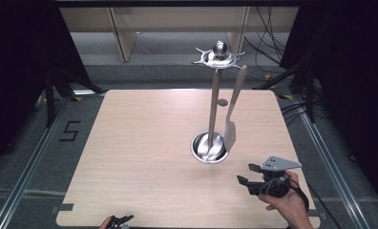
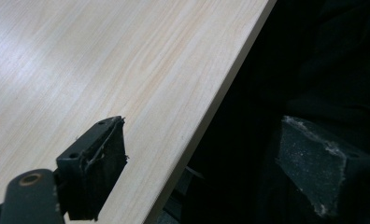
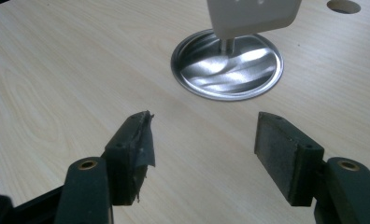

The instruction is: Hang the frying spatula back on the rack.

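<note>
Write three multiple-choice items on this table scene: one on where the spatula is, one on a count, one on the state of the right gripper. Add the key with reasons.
1. Where is the spatula?
A. Flat on the table
B. Hanging from the stand's top ring
C. In the right gripper

2. How many utensils hang on the stand?
A. One
B. Two
C. Three

3. How do the jaws of the right gripper stand?
A. Shut on the spatula
B. Shut on nothing
C. Open with nothing between them

Key:
1 B: its handle runs up to the ring and its blade hangs beside the round metal base.
2 A: the spatula alone hangs from the ring.
3 C: bare table shows between the spread pads, near the base.
</note>
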`<state>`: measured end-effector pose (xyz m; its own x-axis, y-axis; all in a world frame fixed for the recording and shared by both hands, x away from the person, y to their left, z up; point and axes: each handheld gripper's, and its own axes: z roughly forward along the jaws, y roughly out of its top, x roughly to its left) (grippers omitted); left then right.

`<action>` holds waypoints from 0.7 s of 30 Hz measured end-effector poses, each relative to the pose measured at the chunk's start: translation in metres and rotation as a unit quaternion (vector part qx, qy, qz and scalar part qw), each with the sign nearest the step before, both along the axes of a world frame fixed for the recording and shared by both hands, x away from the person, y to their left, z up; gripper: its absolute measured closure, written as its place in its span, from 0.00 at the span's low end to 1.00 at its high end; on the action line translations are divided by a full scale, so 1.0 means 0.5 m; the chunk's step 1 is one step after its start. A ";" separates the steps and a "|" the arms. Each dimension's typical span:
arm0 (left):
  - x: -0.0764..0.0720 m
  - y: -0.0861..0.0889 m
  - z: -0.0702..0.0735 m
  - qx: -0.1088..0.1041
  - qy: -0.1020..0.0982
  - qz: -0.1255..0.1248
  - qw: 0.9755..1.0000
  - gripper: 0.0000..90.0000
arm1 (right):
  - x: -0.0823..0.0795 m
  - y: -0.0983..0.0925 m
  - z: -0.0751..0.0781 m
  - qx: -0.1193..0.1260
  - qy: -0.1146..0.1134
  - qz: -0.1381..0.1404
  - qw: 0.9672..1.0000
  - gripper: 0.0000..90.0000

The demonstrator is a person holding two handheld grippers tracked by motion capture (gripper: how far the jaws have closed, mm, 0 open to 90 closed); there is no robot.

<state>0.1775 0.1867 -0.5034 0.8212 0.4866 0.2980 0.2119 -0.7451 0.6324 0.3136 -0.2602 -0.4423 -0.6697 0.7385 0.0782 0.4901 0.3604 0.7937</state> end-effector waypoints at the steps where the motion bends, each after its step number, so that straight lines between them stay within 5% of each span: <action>1: 0.001 0.000 -0.001 -0.002 0.004 -0.002 1.000 0.17 | 0.000 0.000 0.000 0.000 0.000 0.000 1.000 0.41; 21: -0.001 -0.001 -0.005 -0.006 0.003 0.004 1.000 0.17 | -0.018 -0.018 -0.044 -0.012 0.026 0.000 1.000 0.36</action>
